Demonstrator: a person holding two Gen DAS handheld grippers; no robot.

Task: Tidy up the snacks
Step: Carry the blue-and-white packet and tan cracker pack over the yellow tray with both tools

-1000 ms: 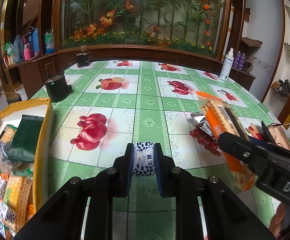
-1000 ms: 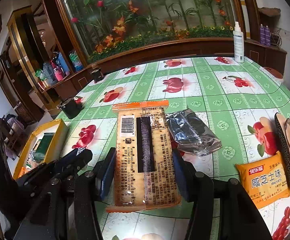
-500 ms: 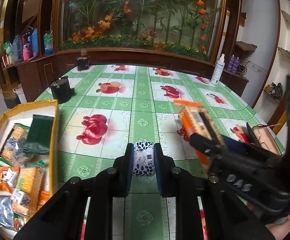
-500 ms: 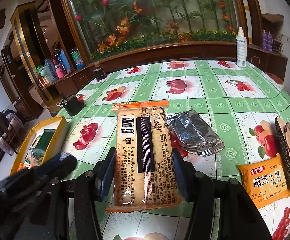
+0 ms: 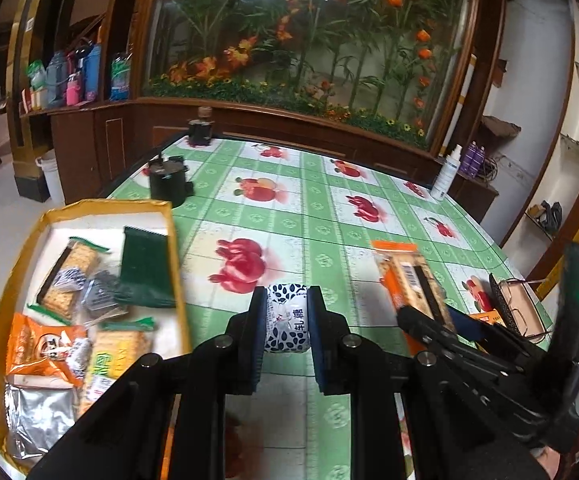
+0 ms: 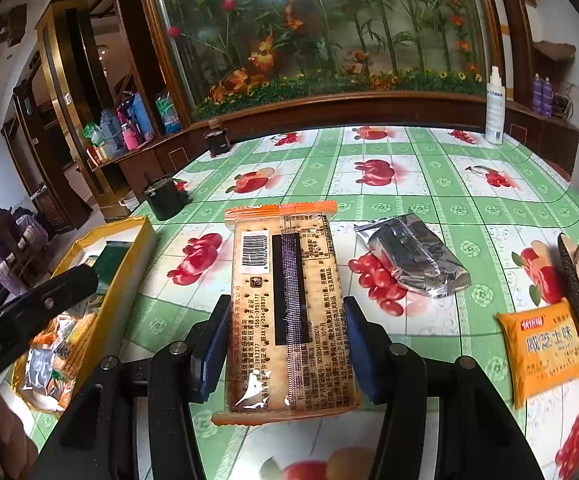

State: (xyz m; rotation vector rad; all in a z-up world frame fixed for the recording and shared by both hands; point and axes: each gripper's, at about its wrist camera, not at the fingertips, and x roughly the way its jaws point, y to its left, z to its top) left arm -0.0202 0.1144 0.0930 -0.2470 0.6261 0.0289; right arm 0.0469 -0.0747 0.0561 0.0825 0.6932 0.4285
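Left wrist: my left gripper (image 5: 287, 320) fingers pinch a small blue-and-white candy pack (image 5: 288, 318) above the desk (image 5: 329, 220); yellow snack box (image 5: 89, 206) at 9 o'clock, full of packets. Right wrist: right gripper (image 6: 285, 344) fingers clamp the cracker pack (image 6: 289, 308) by its sides; silver packet (image 6: 409, 256) at 2 o'clock, orange packet (image 6: 541, 344) at 3, both on the desk.

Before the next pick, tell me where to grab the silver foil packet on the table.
Take the silver foil packet across its puffy middle, coming from above. It lies flat and slanted on the tablecloth, and its crimped ends look thin and slippery. This is a judgement.
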